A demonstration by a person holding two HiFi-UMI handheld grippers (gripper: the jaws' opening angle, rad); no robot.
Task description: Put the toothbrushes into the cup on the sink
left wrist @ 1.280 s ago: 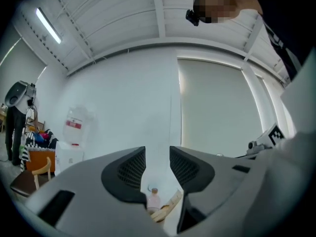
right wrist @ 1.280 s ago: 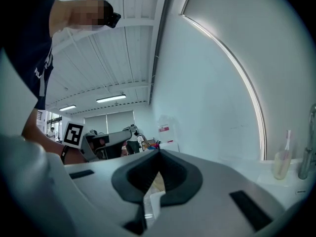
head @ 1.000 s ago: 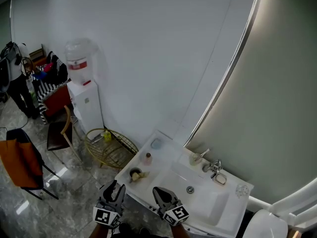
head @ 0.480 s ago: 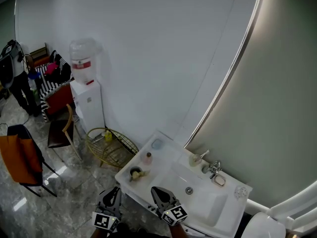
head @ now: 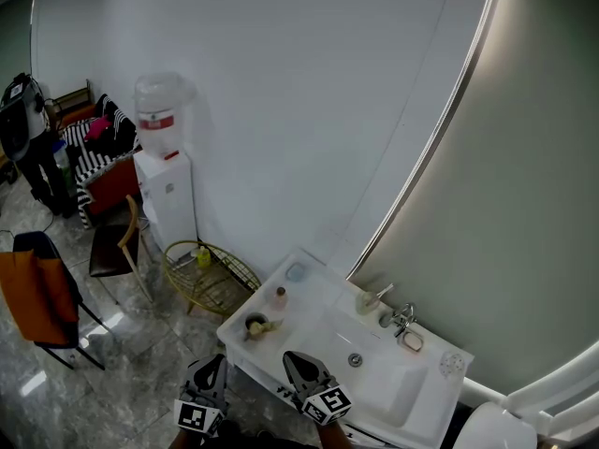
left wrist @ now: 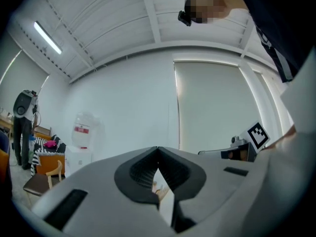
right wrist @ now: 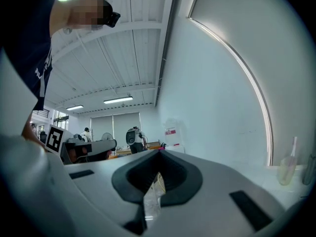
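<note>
Both jaws closed, empty: left gripper (head: 214, 361), right gripper (head: 293, 360) short of the white sink desk (head: 309, 288). Thin pale toothbrushes (head: 267, 327) look light, stiff, slippery; pinch mid-handle.

The sink (head: 421, 393) looks like smooth, glossy white ceramic, and its faucet (head: 403, 318) is polished metal. The floor (head: 140, 372) is glossy grey stone-look tile. The basket (head: 211, 274) is thin gold wire. The wall (head: 299, 110) is matt white. The left hand-held gripper (left wrist: 158, 149) is matt grey plastic with ribbed black pads (left wrist: 143, 169).
</note>
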